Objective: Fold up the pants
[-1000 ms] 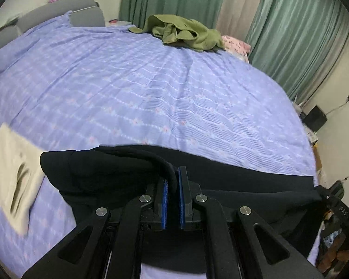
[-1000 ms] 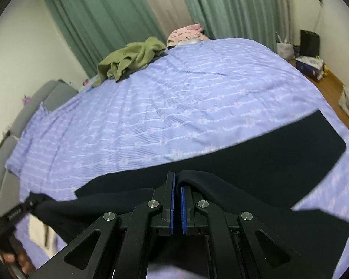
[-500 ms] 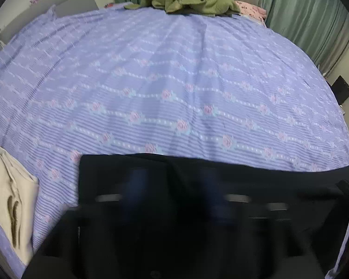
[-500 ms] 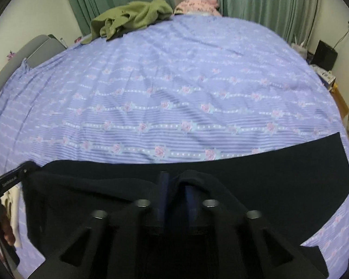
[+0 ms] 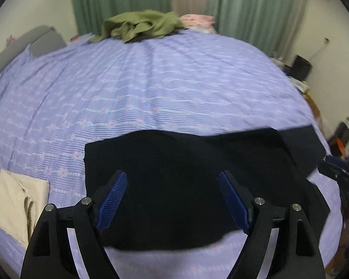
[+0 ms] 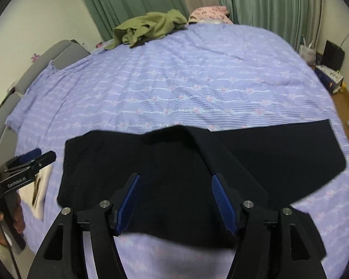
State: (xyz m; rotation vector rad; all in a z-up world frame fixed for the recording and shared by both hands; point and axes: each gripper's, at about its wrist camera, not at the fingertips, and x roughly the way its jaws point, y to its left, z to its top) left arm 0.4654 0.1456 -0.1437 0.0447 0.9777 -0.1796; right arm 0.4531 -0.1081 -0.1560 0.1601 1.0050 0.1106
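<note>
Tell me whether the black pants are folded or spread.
Folded: one layer of the black pants lies doubled over another on the bed.

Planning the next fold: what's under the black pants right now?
The black pants lie on the purple bedsheet, one layer folded over. Anything beneath them is covered.

white lettering "genrobot.ai" on the black side of the left gripper, seen at the left edge of the right wrist view. no other readable text anywhere.
</note>
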